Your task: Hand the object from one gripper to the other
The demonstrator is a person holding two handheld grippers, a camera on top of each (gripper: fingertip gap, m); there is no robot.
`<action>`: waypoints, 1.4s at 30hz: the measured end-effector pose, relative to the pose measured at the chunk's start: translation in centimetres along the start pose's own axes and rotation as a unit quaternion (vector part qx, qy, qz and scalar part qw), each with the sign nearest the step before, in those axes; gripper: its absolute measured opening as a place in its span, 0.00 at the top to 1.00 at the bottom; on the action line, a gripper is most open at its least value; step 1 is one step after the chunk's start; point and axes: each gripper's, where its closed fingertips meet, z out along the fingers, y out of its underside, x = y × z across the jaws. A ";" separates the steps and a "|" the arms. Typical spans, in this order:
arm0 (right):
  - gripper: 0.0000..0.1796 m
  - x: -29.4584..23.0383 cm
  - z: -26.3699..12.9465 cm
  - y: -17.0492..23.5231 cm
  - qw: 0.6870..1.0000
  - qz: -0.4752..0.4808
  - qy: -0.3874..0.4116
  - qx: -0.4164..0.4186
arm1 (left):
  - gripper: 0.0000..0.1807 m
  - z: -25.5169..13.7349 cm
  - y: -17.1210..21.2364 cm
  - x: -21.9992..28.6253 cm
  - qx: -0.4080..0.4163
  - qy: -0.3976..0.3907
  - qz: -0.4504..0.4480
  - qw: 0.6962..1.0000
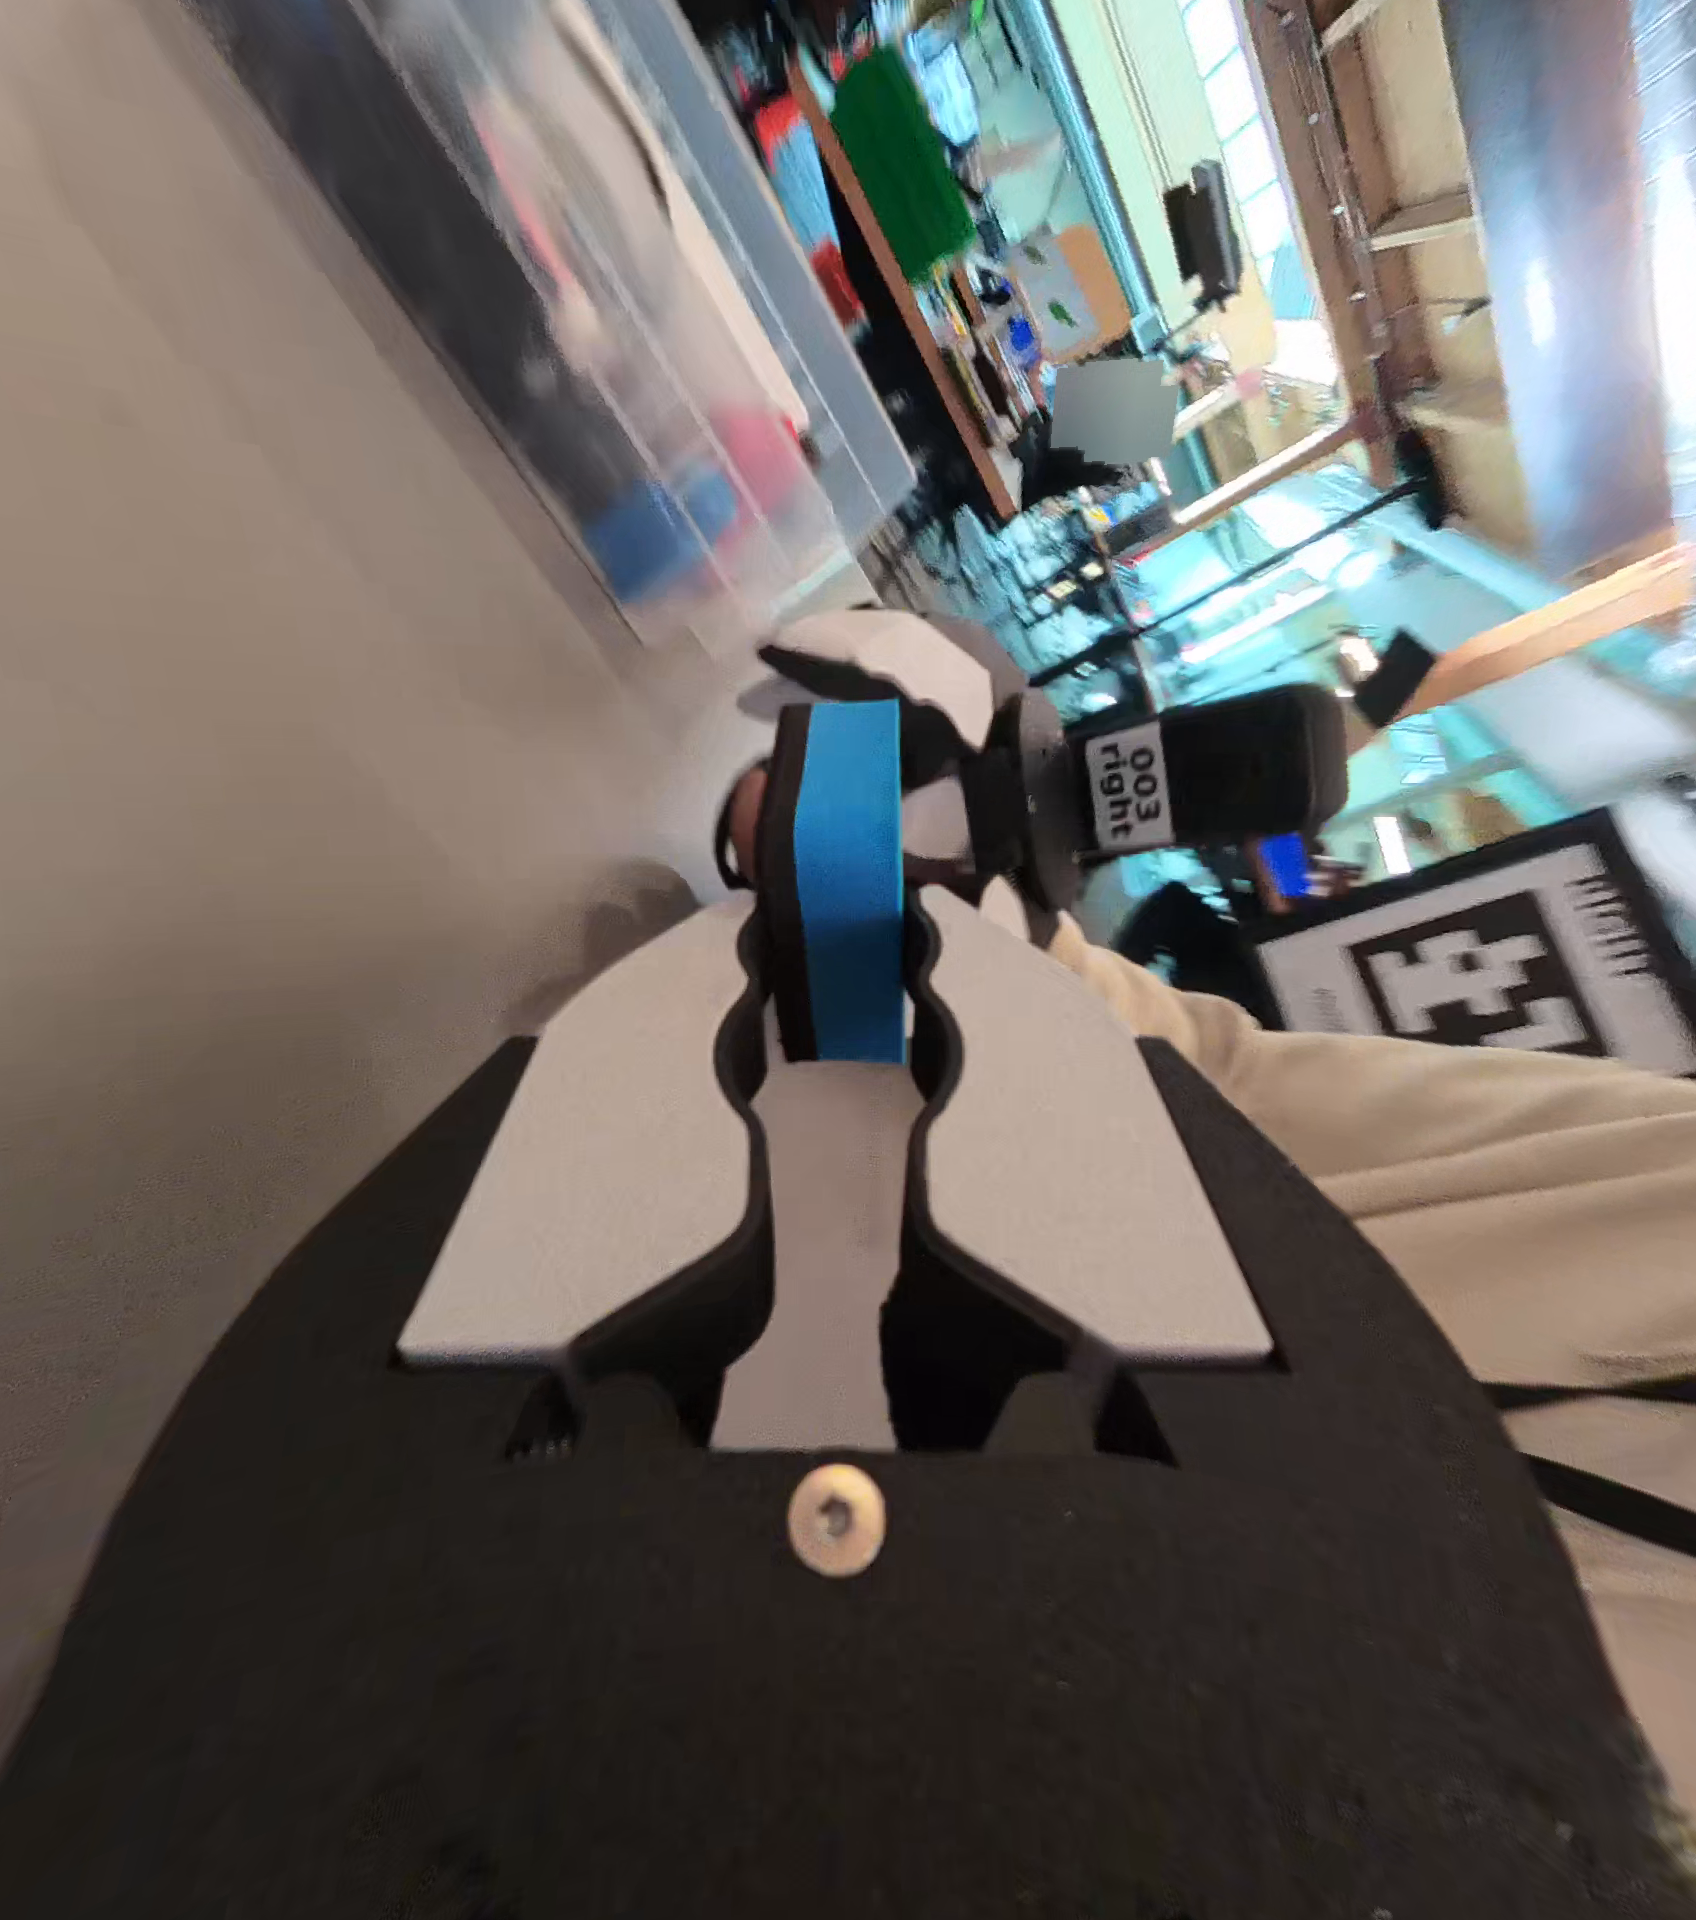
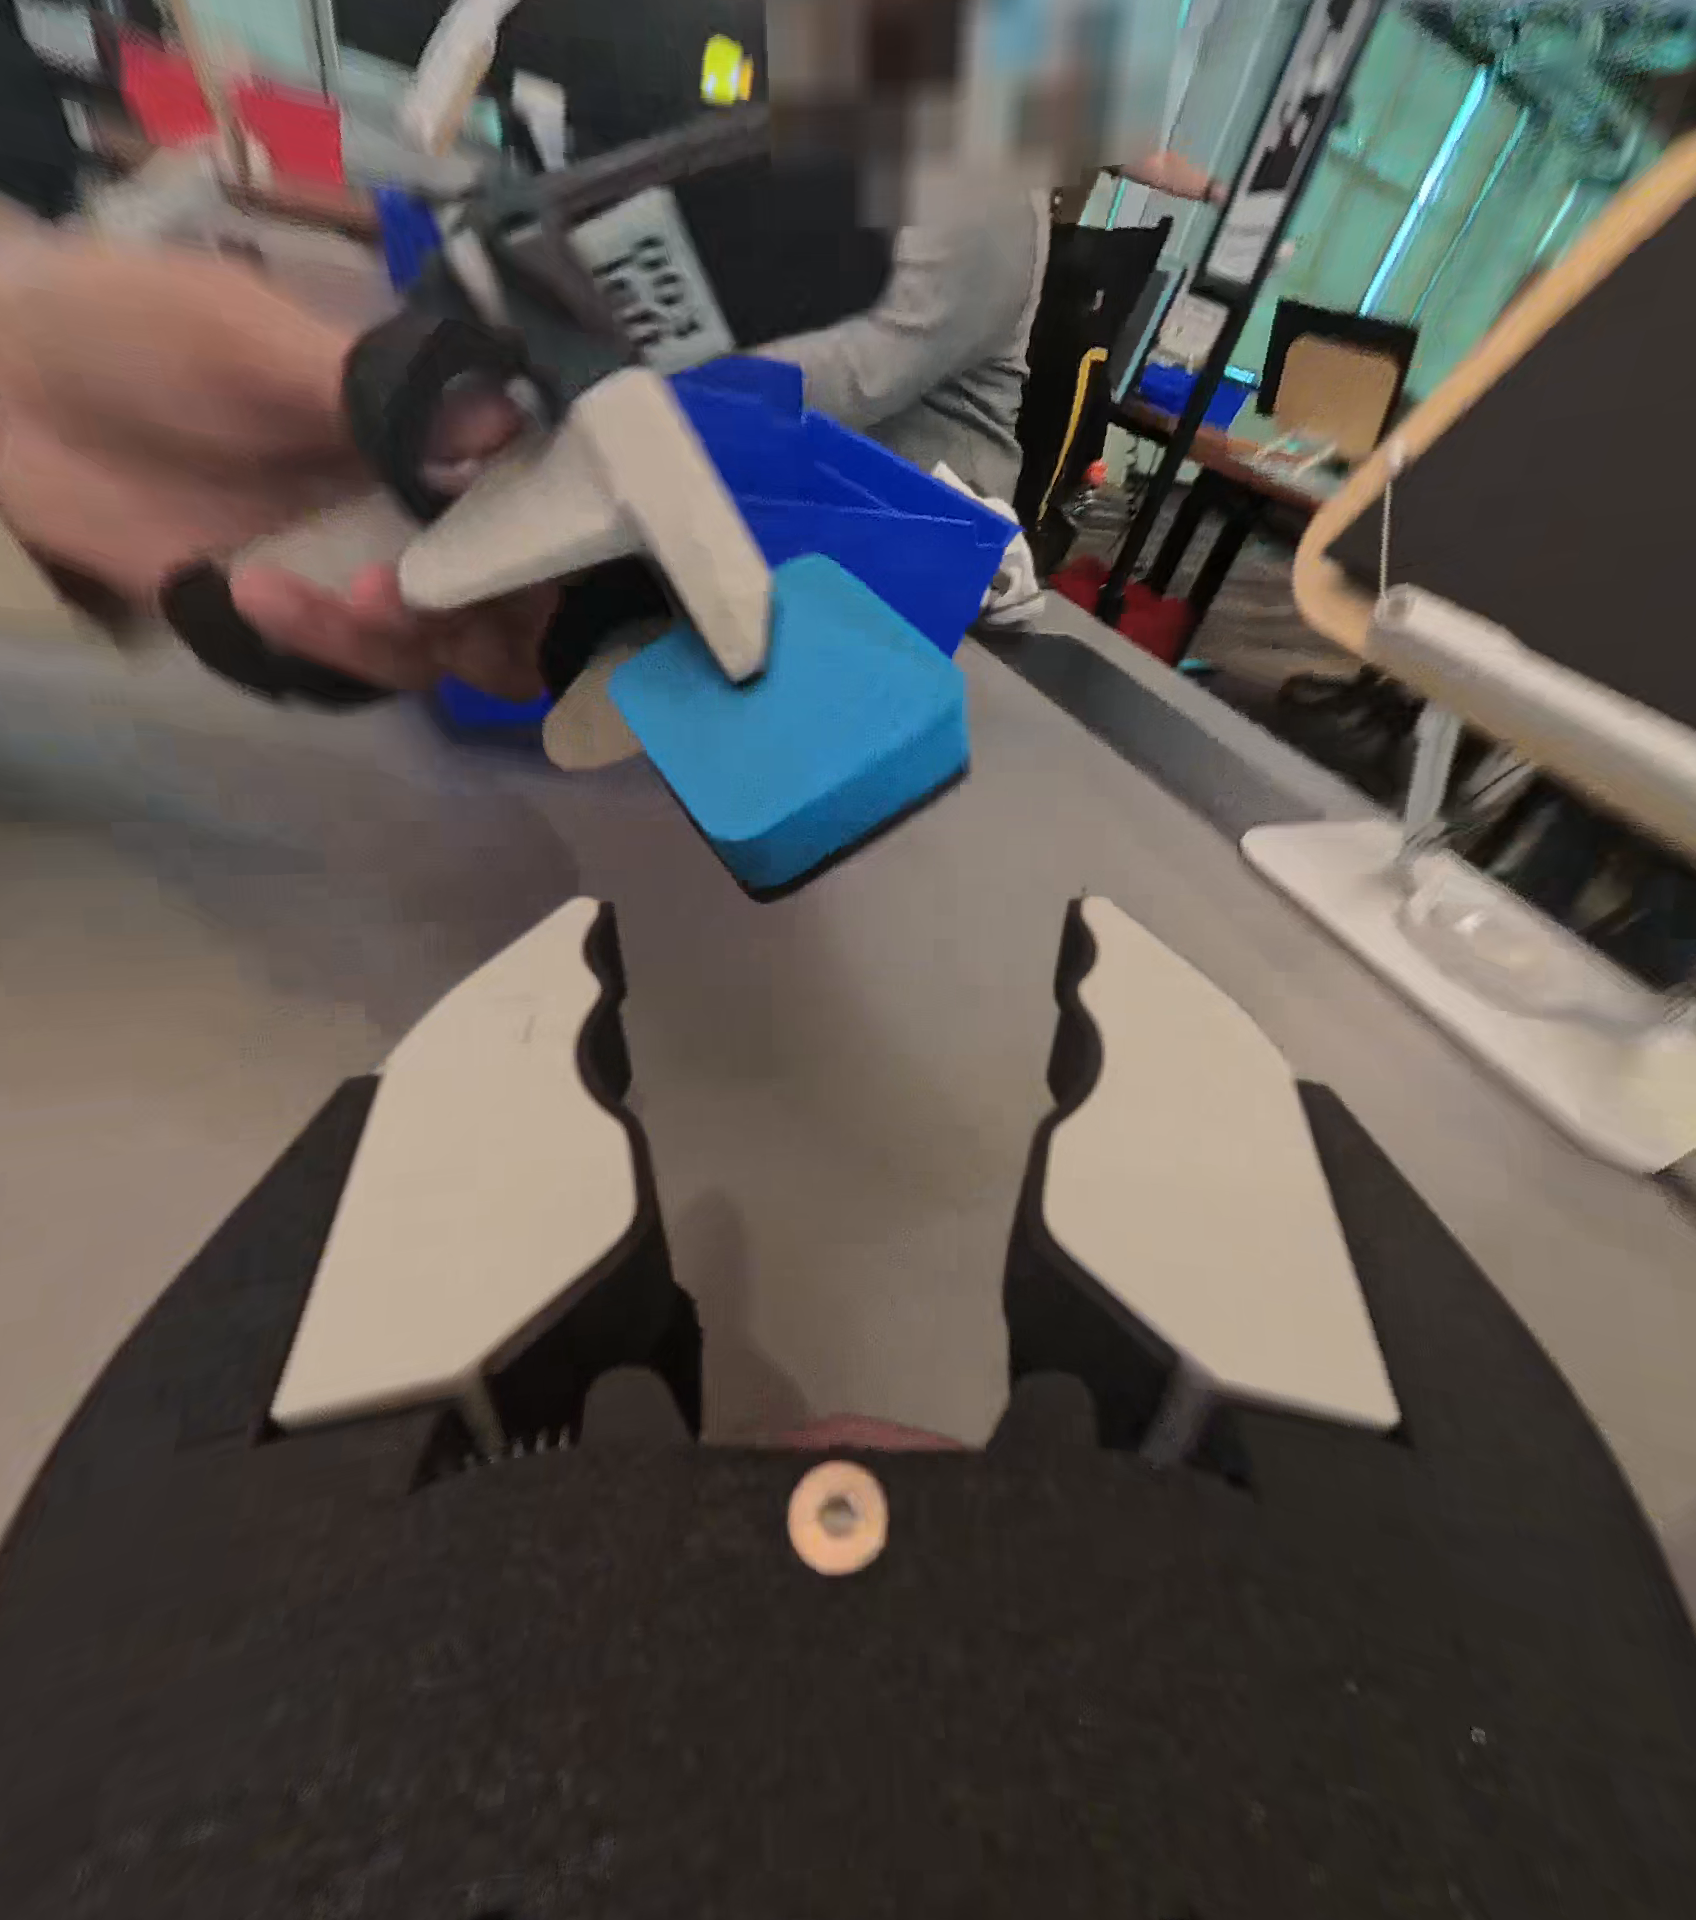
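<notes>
— While the blue pad [image 1: 849,883] with its black backing sits edge-on, where exactly is it?
— Clamped between the left gripper [image 1: 839,966]'s grey fingers [image 1: 636,1122], which press on its two broad faces; it is held above the grey desk [image 2: 200,987].
— And the right gripper [image 2: 839,935]?
— Its fingers [image 2: 470,1174] are spread wide with nothing between them, and the pad hangs just beyond their tips, apart from them.
— Anything around?
— A hand [image 2: 148,416] carries the left gripper, a blue bin [image 2: 854,488] sits behind, and a white stand [image 2: 1509,997] is off to the right.
</notes>
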 end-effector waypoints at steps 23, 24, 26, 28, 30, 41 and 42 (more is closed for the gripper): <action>0.68 -2.3 0.7 1.9 0.989 -0.107 -0.015 -0.097 | 0.83 0.8 3.0 -2.7 -0.088 -0.042 0.042 0.994; 0.68 -2.1 0.8 2.2 0.988 -0.113 -0.006 -0.106 | 0.82 0.8 2.7 -3.0 -0.081 -0.062 0.061 0.993; 0.68 -1.5 0.9 2.7 0.985 -0.121 0.013 -0.125 | 0.82 0.6 1.9 -3.3 -0.065 -0.095 0.088 0.989; 0.68 -0.8 0.8 3.4 0.978 -0.136 0.036 -0.155 | 0.79 0.3 0.9 -3.7 -0.044 -0.136 0.121 0.982; 0.69 0.1 0.7 4.0 0.968 -0.155 0.063 -0.188 | 0.76 0.0 0.4 -4.2 -0.040 -0.179 0.156 0.971; 0.68 0.5 0.9 3.9 0.909 -0.279 0.137 -0.277 | 0.57 2.9 2.6 -4.0 -0.084 -0.191 0.223 0.952; 0.68 0.2 1.0 3.9 0.909 -0.281 0.133 -0.278 | 0.57 3.1 2.7 -4.0 -0.085 -0.189 0.221 0.953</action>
